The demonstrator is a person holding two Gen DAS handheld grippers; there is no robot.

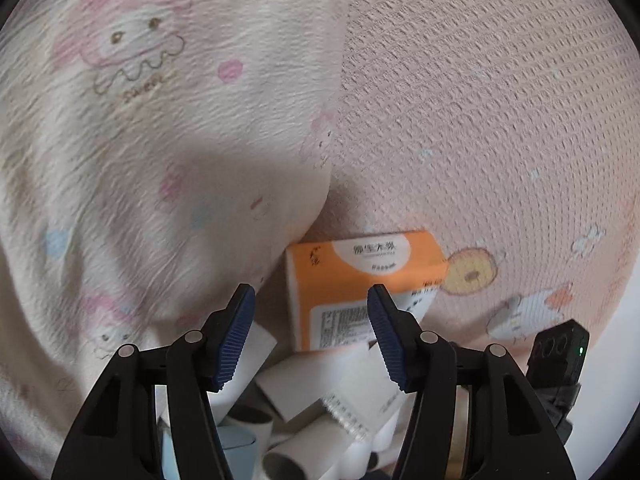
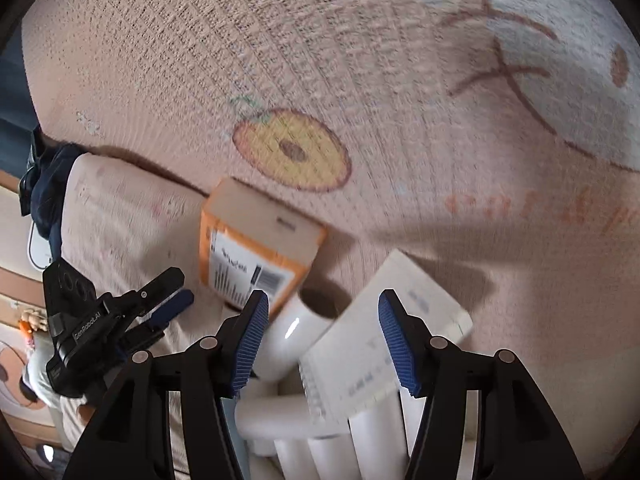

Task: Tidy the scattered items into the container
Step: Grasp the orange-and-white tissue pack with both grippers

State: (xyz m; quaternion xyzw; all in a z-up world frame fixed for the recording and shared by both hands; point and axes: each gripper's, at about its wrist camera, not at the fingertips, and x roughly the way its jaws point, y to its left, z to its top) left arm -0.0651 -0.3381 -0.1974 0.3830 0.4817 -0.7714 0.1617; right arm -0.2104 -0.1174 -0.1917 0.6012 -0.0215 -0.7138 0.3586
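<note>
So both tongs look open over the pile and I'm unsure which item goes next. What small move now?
Probably lower the right tongs onto the white roll: it lies loose just ahead of their open jaws, beside the orange box.

A home, most likely a bedroom or a child's room. Soft furnishings throughout: peach-pink textured blanket with printed cartoon animals and a yellow fruit [image 1: 500, 92], cream crinkled cover printed with a pink cartoon figure [image 1: 132, 120]. Household clutter on the bedding: orange-and-white tissue pack [image 1: 360, 280], white cardboard tubes [image 2: 292, 328]. Small doll-like figure [image 2: 34, 318] at the left edge, too blurred to identify.
</note>
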